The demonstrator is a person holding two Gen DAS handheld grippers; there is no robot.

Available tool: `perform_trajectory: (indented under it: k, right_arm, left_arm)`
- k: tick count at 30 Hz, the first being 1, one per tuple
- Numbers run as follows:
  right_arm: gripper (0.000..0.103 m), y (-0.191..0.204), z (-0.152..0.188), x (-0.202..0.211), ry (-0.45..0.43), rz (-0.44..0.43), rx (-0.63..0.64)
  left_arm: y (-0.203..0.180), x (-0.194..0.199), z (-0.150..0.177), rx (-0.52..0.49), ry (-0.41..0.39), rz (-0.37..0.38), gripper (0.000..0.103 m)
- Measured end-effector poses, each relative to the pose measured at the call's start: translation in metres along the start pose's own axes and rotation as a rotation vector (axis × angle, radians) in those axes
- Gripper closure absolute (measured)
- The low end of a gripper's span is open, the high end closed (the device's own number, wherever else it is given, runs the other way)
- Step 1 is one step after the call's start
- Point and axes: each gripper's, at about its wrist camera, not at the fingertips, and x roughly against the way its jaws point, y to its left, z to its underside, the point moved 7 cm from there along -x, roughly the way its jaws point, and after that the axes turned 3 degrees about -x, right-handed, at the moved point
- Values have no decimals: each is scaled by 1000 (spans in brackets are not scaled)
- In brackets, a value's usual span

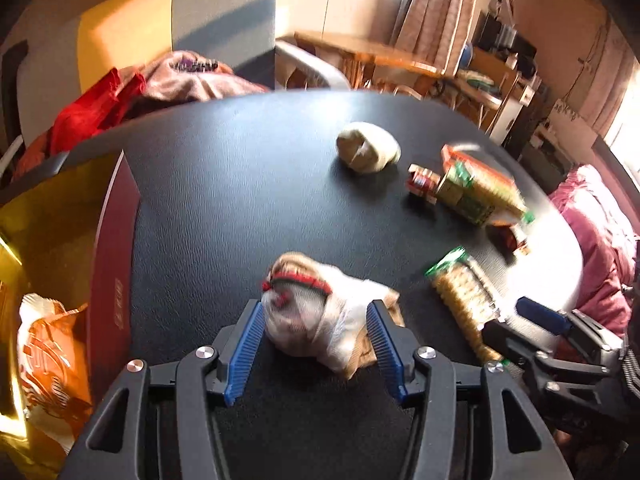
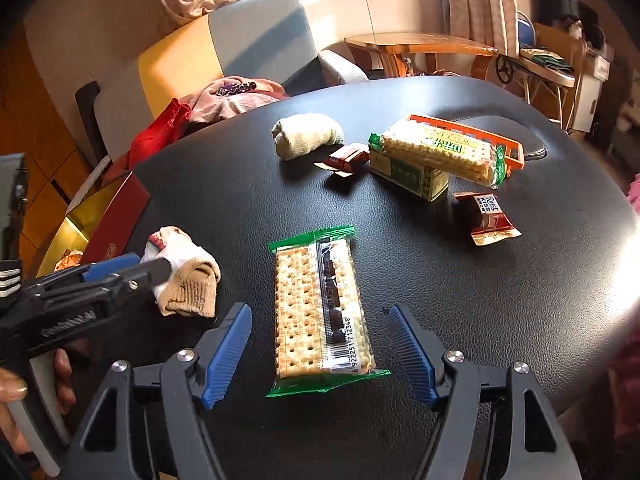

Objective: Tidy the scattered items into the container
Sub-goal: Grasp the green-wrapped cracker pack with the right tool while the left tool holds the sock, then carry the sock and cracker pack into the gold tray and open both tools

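Your left gripper (image 1: 316,340) has its blue pads on either side of the rolled sock bundle (image 1: 320,312) near the tabletop's (image 1: 240,200) left edge, pressing against its flanks, so it has hold of the bundle, which rests on the black surface. Just off that left edge sits the red box (image 1: 116,248) with its gold lining (an orange snack bag (image 1: 52,356) already lies inside). Your right gripper (image 2: 320,348) is spread wide, holding nothing, its jaws standing clear on both sides of the green-edged cracker pack (image 2: 320,316) lying flat near the tabletop's near edge. Toward the far edge you have a rolled beige sock (image 2: 306,136), a small brown candy wrapper (image 2: 348,158), a second cracker pack (image 2: 440,152) propped on a green box (image 2: 408,176) against an orange basket (image 2: 508,148), and, closer to the right edge, a brown Kiss-labelled packet (image 2: 490,218).
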Motion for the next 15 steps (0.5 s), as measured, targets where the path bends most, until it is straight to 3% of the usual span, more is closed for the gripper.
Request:
perform_trajectory:
  k: [6,15]
  right_arm:
    - [30,0,-5,-1,-14,-2,-2]
    - [24,-4,-10,-13,-9,21,2]
  left_arm:
    - [2,-1,-8,27,-8,12,42]
    - [1,-13,-18,92,-10,12,41]
